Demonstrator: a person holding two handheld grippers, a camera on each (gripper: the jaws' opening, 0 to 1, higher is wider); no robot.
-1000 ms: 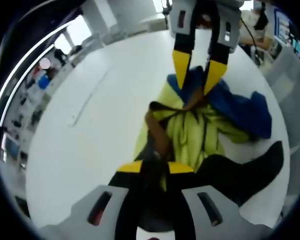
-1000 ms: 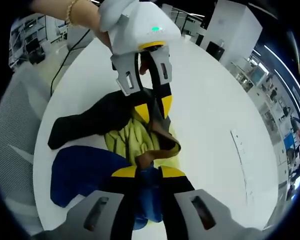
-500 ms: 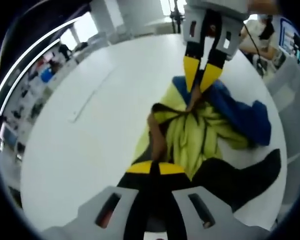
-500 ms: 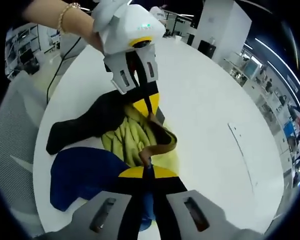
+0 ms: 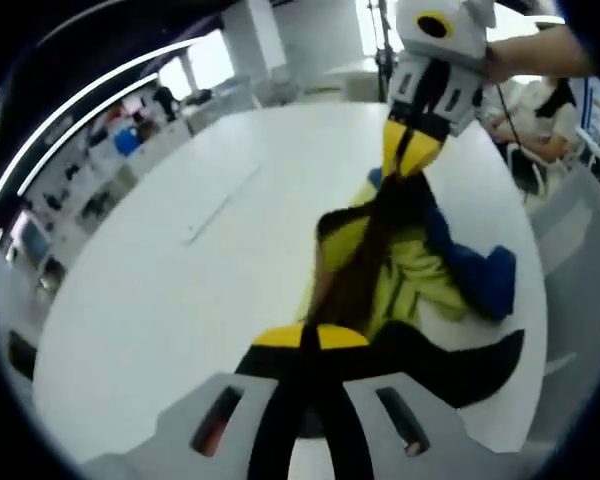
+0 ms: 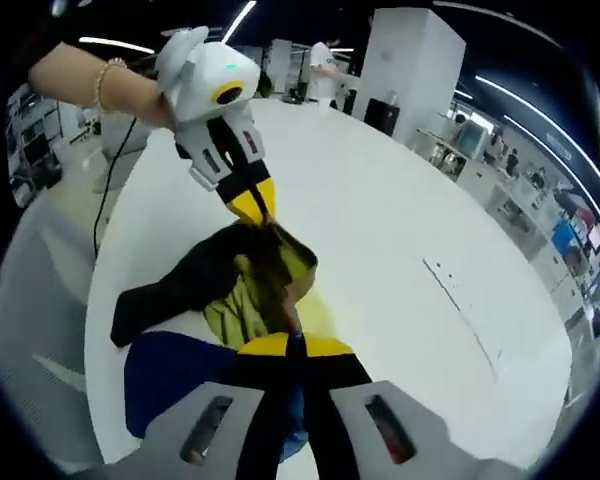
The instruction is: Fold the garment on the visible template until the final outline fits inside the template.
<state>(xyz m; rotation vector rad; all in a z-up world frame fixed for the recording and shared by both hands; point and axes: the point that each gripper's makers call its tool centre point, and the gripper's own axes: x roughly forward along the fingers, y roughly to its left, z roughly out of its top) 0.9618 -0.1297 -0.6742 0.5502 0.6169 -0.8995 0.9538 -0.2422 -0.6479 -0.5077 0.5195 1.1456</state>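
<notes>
White and round, the table [image 5: 160, 300] stood in a big open office, with desks and screens far behind it; we saw no drawn template on its bare surface. On the left side of the right gripper view, the left gripper [image 6: 252, 207] came down from a person's hand, its yellow tips pressed together on one end of a stretched edge of the garment [image 6: 235, 290]; the garment lay crumpled near the table edge, with a black sleeve, a yellow-green middle and a blue part. In the left gripper view the same edge ran as a taut dark-brown band from the clenched tips at the bottom up to the right gripper [image 5: 410, 158], which was also closed on the cloth. We judged the garment to be light, soft and limp; it would sag wherever it was not held, and thin fabric could slip out of smooth tips. Good places to take hold seemed to be hems and corners, with the edge kept under light tension.
</notes>
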